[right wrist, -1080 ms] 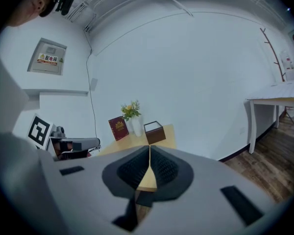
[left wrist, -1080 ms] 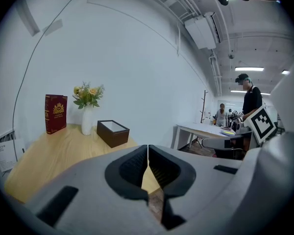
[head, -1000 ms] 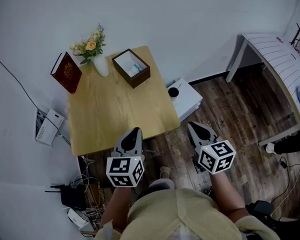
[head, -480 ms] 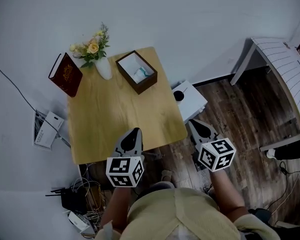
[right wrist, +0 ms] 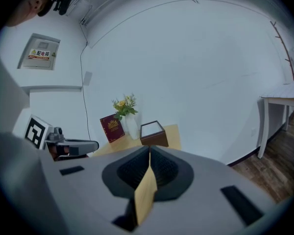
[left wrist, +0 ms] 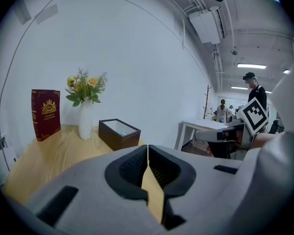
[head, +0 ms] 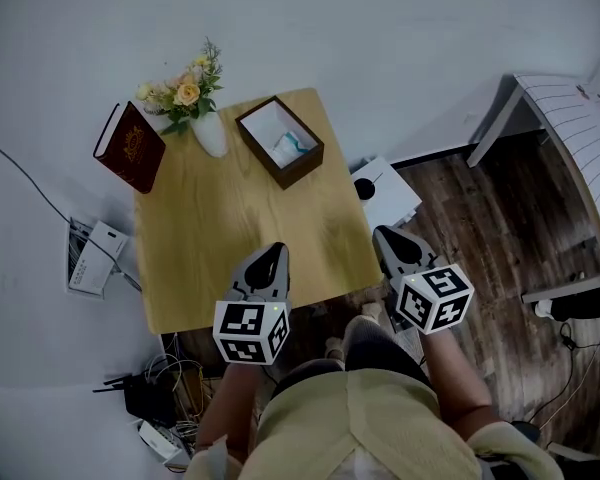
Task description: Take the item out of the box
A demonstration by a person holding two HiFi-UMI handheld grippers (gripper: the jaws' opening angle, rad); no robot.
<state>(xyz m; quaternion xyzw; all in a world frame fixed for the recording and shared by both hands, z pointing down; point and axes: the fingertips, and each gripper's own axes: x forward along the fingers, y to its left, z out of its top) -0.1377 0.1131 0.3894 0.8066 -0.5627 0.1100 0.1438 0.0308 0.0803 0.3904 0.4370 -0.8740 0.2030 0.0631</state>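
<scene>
A dark brown open box (head: 280, 144) stands at the far right corner of the wooden table (head: 240, 238). Inside it lies a small pale blue and white item (head: 291, 148). My left gripper (head: 274, 255) is shut and empty, its tips over the table's near edge. My right gripper (head: 386, 236) is also shut and empty, just off the table's near right corner. Both are far from the box. In the left gripper view the box (left wrist: 118, 133) sits beyond the shut gripper (left wrist: 147, 148). In the right gripper view the box (right wrist: 154, 133) shows small past the shut gripper (right wrist: 150, 152); the item is hidden there.
A white vase with flowers (head: 206, 128) and an upright red book (head: 129, 146) stand at the table's far left. A small white unit (head: 385, 192) sits on the floor right of the table. A white table (head: 565, 118) is at the right. Cables and devices (head: 150, 398) lie at the lower left.
Both grippers have come forward toward the table; the left one's tips now reach over its near edge. The jaws stayed shut.
</scene>
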